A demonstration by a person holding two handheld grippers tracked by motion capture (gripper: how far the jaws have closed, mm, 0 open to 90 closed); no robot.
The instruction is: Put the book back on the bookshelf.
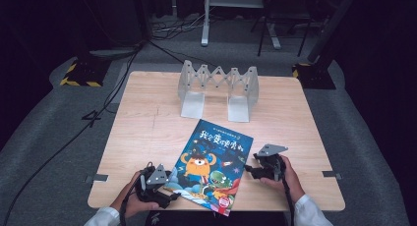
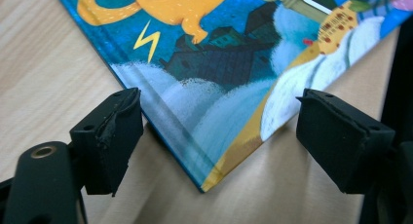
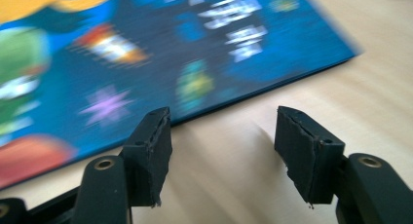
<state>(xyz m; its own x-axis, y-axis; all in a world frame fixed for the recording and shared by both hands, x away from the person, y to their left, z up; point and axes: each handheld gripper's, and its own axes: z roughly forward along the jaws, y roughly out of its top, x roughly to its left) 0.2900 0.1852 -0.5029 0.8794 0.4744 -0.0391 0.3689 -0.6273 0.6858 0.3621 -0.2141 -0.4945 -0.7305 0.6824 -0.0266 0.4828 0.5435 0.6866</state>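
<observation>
Left hand-held gripper point(image 1: 164, 189): at the near left edge of the table, held in the person's left hand point(image 1: 129, 196); jaws stand wide, with the near corner of the book between them, pads not pressing on it as seen in the left gripper view point(image 2: 219, 136).
Right hand-held gripper point(image 1: 252, 170): near right, held in the person's right hand point(image 1: 287, 179); jaws apart with bare table between them, just beside the book's right edge, nothing held point(image 3: 221, 146).
Sleeves: white cuffs at the bottom edge of the high view, one on each forearm.
Book point(image 1: 211, 167): a picture book with a blue cover showing an orange monster and a green creature; lies flat and closed on the table, turned at an angle, its near corner at the table's front edge, between the two grippers.
Table point(image 1: 147, 118): pale wood, rectangular.
Book rack point(image 1: 219, 88): grey, folding, with zigzag links and two flat feet; stands upright at the far middle of the table, well apart from the book.
Floor: grey carpet, black cables trailing at the left.
</observation>
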